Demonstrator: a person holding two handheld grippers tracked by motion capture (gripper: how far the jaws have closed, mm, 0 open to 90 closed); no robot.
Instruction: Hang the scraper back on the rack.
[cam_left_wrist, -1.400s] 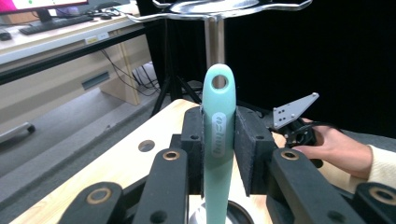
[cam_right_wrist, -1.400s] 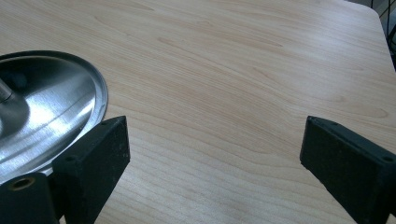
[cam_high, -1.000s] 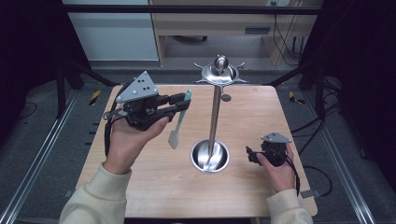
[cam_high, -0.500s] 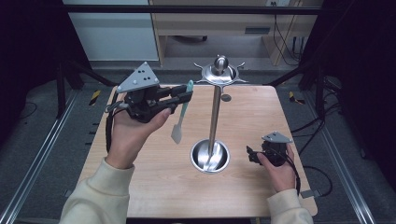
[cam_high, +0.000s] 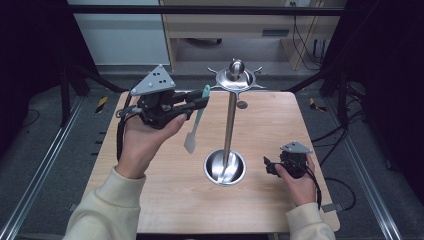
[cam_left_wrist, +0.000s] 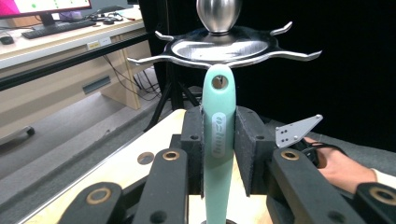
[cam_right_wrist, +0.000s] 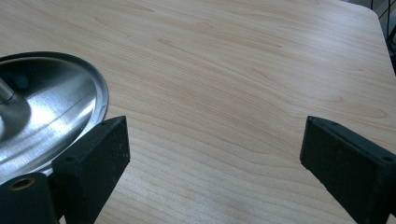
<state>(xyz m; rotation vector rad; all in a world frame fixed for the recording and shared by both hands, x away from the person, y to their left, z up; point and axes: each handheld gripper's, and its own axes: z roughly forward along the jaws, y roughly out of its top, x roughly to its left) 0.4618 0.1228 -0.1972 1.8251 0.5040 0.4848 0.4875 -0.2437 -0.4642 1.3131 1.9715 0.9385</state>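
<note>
A steel hanging stand (cam_high: 229, 125) rises from a round base (cam_high: 225, 167) at the table's middle, with a hooked disc (cam_high: 236, 75) on top. My left gripper (cam_high: 202, 102) is shut on the handle of a mint-green spatula (cam_high: 190, 141), whose blade hangs down left of the pole. In the left gripper view, the spatula's handle (cam_left_wrist: 217, 93) stands upright between the jaws of the left gripper (cam_left_wrist: 218, 122). Its hanging hole sits just under the hooked disc (cam_left_wrist: 219, 46). My right gripper (cam_high: 267, 166) rests low on the table right of the base. The right gripper (cam_right_wrist: 215, 158) is open over bare wood, beside the base (cam_right_wrist: 46, 107).
The wooden table (cam_high: 165, 200) has a small round hole (cam_high: 242, 104) behind the stand. A desk (cam_high: 225, 25) stands beyond the table's far edge. Metal rails (cam_high: 45, 170) run along the floor on both sides. The other hand's grey plate (cam_left_wrist: 299, 130) appears in the left gripper view.
My left gripper has lifted the spatula higher and carried it right, closer to the stand's hooked top. The right gripper has stayed where it was.
</note>
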